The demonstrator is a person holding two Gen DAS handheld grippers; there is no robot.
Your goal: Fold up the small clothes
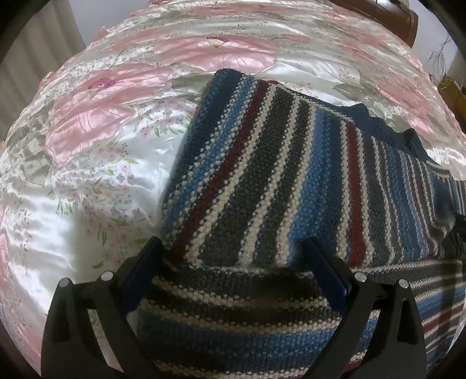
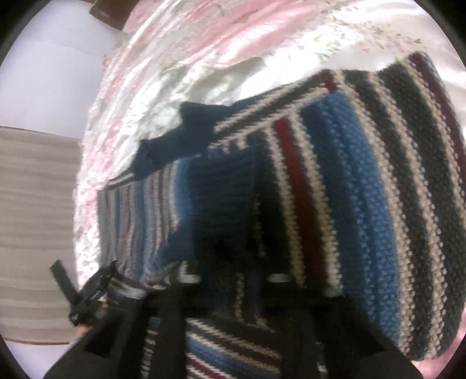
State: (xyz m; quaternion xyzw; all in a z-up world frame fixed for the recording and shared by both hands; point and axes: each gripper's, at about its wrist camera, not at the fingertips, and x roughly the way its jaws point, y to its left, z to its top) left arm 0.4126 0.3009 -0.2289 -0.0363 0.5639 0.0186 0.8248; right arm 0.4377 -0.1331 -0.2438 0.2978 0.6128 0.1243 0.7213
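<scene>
Straddling striped sweater (image 1: pixel 262 180), left hand-held gripper (image 1: pixel 233 256) jaws wide; right blurred

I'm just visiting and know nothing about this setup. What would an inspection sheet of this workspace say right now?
Surface: bed with shiny floral bedspread, pink and white.
Job's things: striped knit sweater, partly folded, navy collar showing.
Clutter: nothing seen on the bedspread.
Grippers: left hand-held gripper open, fingers either side of the sweater's fold; right hand-held gripper blurred, buried in the knit, state unclear.
Cables: nothing seen.
Surroundings: dark wooden furniture beyond the bed; pale curtain at left.
</scene>
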